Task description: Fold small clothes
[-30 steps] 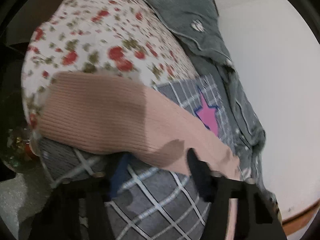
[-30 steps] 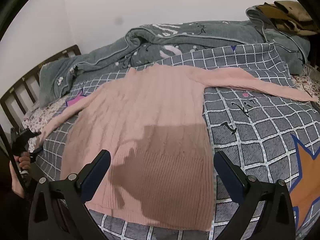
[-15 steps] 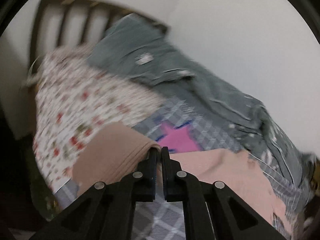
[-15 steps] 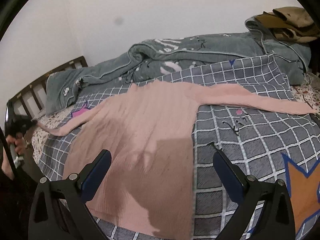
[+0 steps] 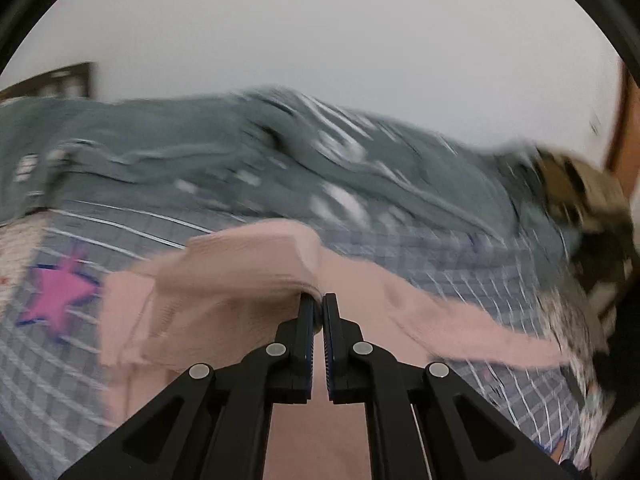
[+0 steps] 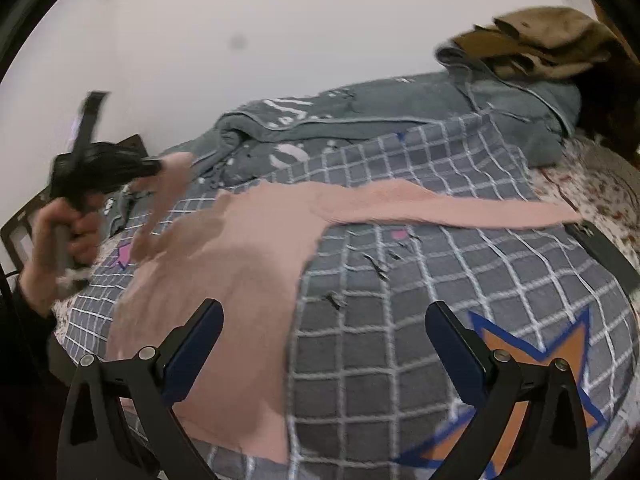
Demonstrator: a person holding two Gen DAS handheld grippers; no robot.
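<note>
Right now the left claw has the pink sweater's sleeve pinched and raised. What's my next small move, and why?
Probably carry the left claw across and lay the sleeve on the sweater body. The claw is shut on the cuff, the sleeve hangs lifted off the checked blanket, and the body lies flat.

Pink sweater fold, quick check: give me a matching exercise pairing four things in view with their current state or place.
Things:
1. left gripper
2. right gripper
3. pink sweater's far sleeve
4. tan clothes

States:
A. lying flat across the checked blanket
B. open, holding nothing
C. piled on the grey quilt
D. shut on a lifted sleeve

Pairs: 1-D, 2-B, 3-A, 4-C
</note>
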